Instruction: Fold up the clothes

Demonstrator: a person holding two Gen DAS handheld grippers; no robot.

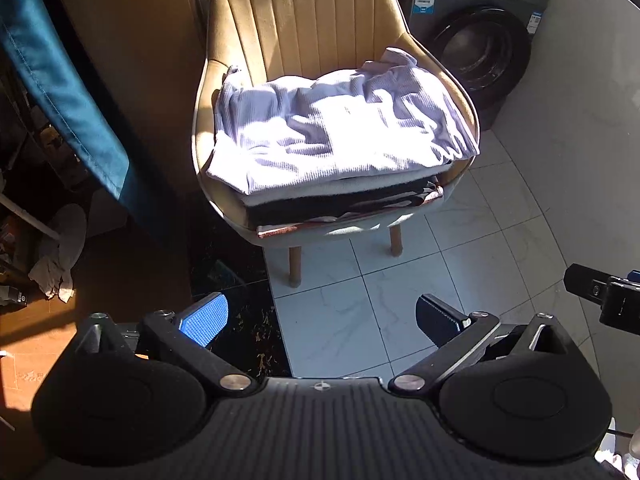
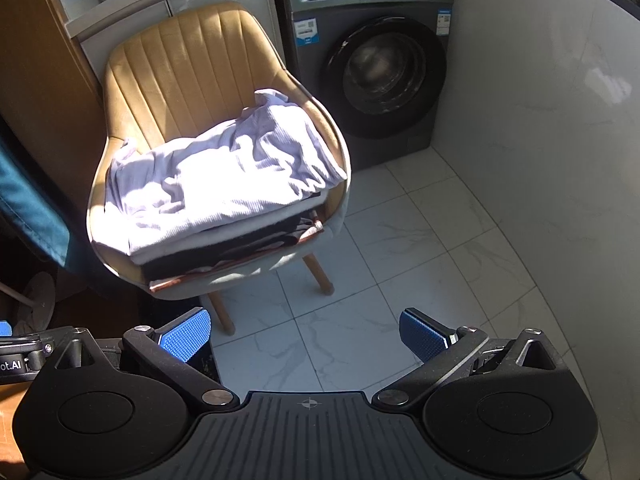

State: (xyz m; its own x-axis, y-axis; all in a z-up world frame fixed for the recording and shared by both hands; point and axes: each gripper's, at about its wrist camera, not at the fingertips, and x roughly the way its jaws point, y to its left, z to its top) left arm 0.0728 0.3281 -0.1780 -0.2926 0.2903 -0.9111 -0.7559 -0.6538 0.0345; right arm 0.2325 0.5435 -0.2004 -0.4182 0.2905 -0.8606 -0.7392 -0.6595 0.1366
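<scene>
One tan chair (image 1: 304, 20) with a ribbed, leather-like back and wooden legs is my landmark. On its seat lies one stack of folded clothes (image 1: 340, 196): a pale lilac ribbed knit garment (image 1: 340, 128) on top, wrinkled and roughly squared, then a white fleecy layer, a black one, and a pinkish edge at the bottom. I count at least four layers; more I cannot tell.

My left gripper (image 1: 322, 320) hovers in front of the chair, above the floor, jaws spread wide and holding nothing. My right gripper (image 2: 304, 334) does the same, jaws released and empty. Each has two blue pads with a studded texture.

Behind the chair to its right stands one grey front-loading washing machine (image 2: 372, 60) with a round dark door. Below the chair is a floor (image 2: 400, 240) of glossy white marbled tiles. Left of the chair hangs one teal curtain (image 1: 60, 80).
</scene>
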